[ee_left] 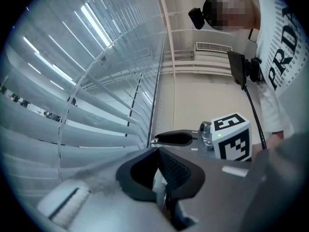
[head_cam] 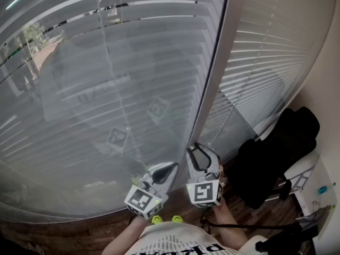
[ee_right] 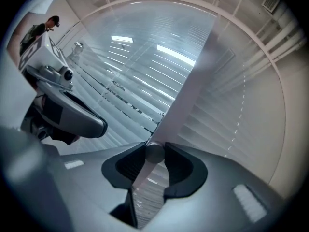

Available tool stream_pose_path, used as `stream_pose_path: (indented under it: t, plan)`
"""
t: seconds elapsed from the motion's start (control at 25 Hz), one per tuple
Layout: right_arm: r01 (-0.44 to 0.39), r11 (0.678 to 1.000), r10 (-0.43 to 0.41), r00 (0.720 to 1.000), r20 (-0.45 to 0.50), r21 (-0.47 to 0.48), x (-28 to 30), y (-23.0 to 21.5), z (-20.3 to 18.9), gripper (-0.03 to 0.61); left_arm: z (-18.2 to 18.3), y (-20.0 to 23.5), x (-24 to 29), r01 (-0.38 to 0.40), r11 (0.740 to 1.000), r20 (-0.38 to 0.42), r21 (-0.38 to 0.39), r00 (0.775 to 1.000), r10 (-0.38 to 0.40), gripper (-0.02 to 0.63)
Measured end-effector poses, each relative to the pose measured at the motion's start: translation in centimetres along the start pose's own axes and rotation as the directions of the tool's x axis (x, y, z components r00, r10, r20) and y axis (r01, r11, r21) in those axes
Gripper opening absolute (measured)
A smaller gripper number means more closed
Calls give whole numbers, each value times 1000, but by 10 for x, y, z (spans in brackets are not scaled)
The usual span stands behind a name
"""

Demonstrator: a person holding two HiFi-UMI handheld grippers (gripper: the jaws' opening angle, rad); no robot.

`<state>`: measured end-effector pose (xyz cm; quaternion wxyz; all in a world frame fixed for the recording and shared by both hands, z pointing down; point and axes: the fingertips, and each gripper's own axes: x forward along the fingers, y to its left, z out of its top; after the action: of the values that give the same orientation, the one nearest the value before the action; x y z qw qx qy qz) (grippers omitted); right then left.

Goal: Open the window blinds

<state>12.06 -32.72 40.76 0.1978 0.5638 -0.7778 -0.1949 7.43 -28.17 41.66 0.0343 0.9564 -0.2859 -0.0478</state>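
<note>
Nearest the lens, a white shirt with black print (head_cam: 170, 246) is seen at the frame's foot, and just beyond it both grippers are held level toward the window. The left gripper (head_cam: 169, 170) is shown with its jaws drawn together (a pale sliver between them cannot be identified). The right gripper (head_cam: 198, 152) is clamped on a pale, round plastic rod (ee_right: 154, 154), judged to be a tilt wand. The rod's long axis is set upright, across the level jaws, in line with the grey window mullion (head_cam: 215, 62) behind. Farthest off, the white horizontal-slat window blinds (head_cam: 106, 89) are hung with slats overlapping, mostly shut. A twist about the rod's axis is judged the coming move, with the right hand already placed on it.
</note>
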Motion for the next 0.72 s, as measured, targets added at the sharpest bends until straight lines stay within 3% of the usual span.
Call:
stream_pose_path:
  t: [0.4, 0.72]
  plan:
    - [-12, 977, 4, 999, 37, 213, 0, -5, 0, 133, -2, 0, 0, 11, 1000, 8, 0, 1000, -11, -6]
    - [-25, 905, 6, 999, 45, 424, 0, -9, -6, 133, -7, 1, -1, 16, 1000, 7, -3, 1000, -16, -6]
